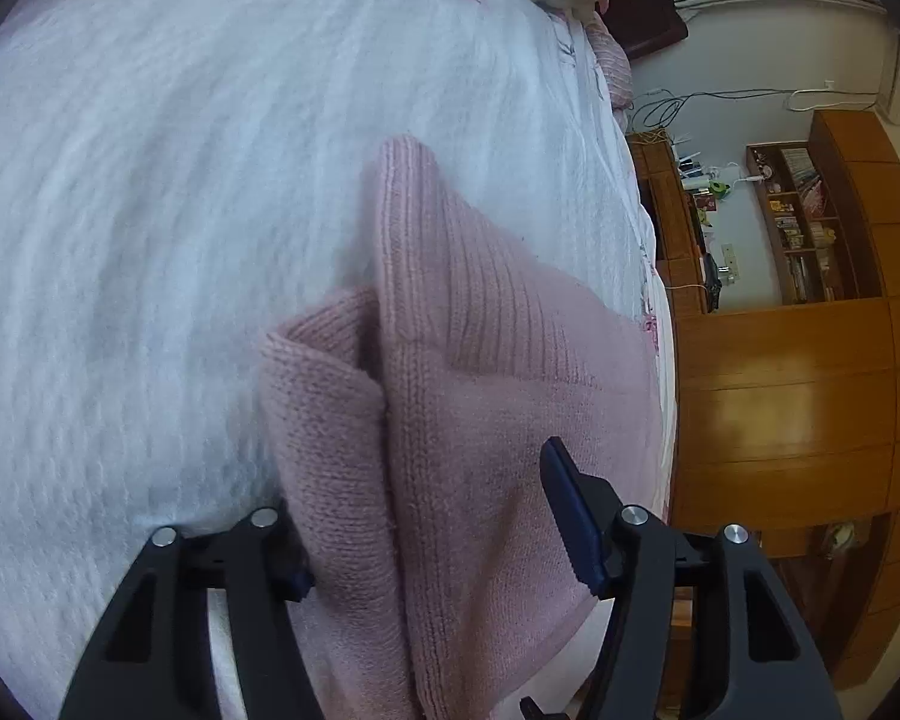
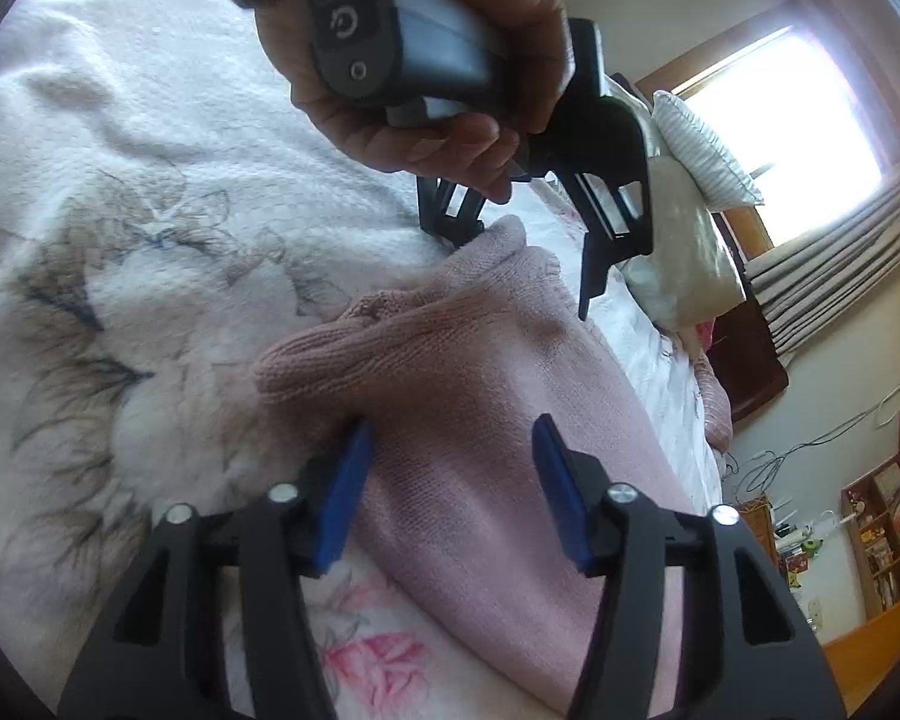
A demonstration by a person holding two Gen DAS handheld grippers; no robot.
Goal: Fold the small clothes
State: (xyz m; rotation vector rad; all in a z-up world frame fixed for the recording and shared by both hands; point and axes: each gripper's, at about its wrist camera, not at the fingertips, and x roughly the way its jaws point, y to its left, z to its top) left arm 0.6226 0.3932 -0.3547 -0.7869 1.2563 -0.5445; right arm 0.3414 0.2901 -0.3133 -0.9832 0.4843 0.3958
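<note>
The right hand-held gripper has its blue fingers apart over a pink knit sweater lying on the bed. The left hand-held gripper is spread wide around the sweater's folds.

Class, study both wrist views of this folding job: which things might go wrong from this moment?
1. The pink knit garment lies near the bed's edge; a tug toward that side may drag it off.
2. Both the left tool and the right tool stand open around the fabric; closing may pinch only one layer, undoing the fold.
3. The left tool works close to the right one, so they may collide.
</note>
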